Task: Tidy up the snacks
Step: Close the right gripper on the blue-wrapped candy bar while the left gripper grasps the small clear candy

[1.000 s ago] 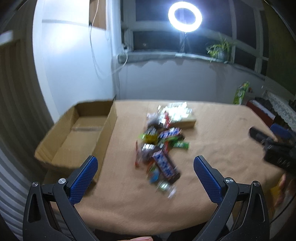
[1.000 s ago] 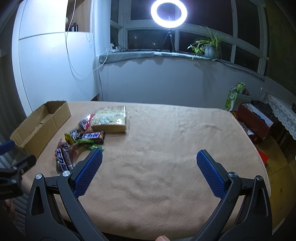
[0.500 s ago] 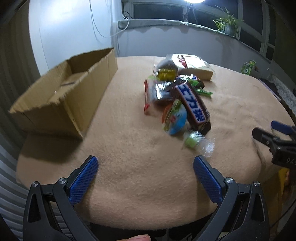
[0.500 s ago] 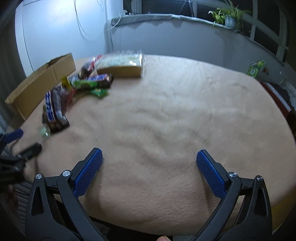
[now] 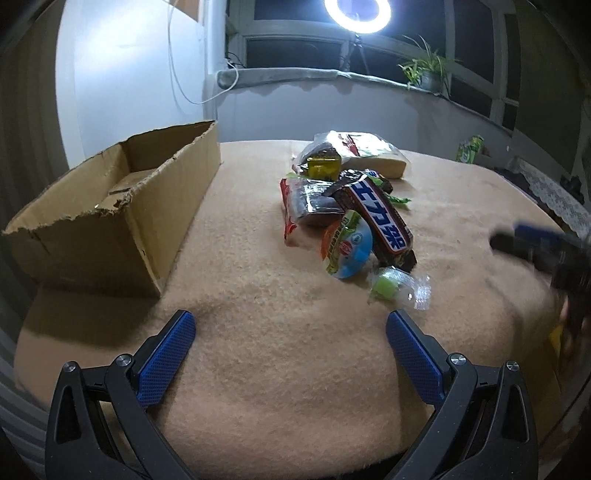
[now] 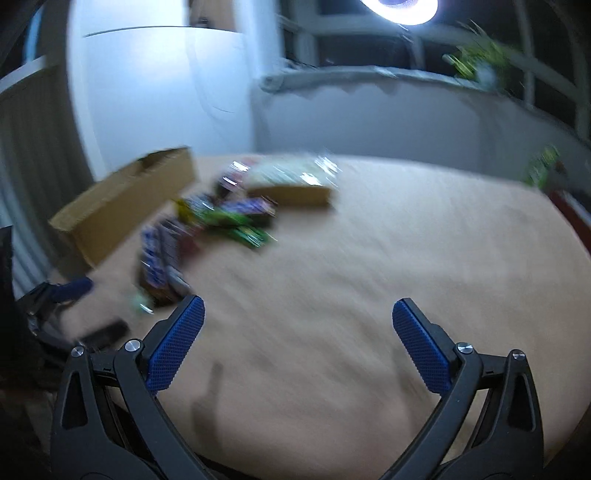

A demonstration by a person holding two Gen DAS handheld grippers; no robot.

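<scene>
Shiny wrappers are piled in one heap of snacks (image 5: 343, 206) near the middle of the table, toward its far edge. On top lies a long brown chocolate bar (image 5: 376, 221) with white letters. Touching its near side is a round blue and orange packet (image 5: 345, 247). Nearest to me is a little green candy in clear wrap (image 5: 397, 286). At the far end of the heap is a big flat bag (image 5: 365, 155).

Nothing is sorted yet, I think. The cardboard box (image 5: 110, 206) sits open by the left edge of the table, and what I can see of its floor is bare.

My left gripper (image 5: 291, 343) is wide open with nothing in it, low over the near edge. My right gripper (image 6: 297, 339) is wide open too, holding nothing; its view is blurry.

Next I would reach for the green candy, because it is closest and lies a bit apart. It is small and slippery, so I must pinch it gently.

A fuzzy tan blanket (image 5: 258, 387) covers the table. Behind is a white wall, dark windows, a bright ring light (image 5: 356, 14) and a potted plant (image 5: 428, 74) on the sill.
</scene>
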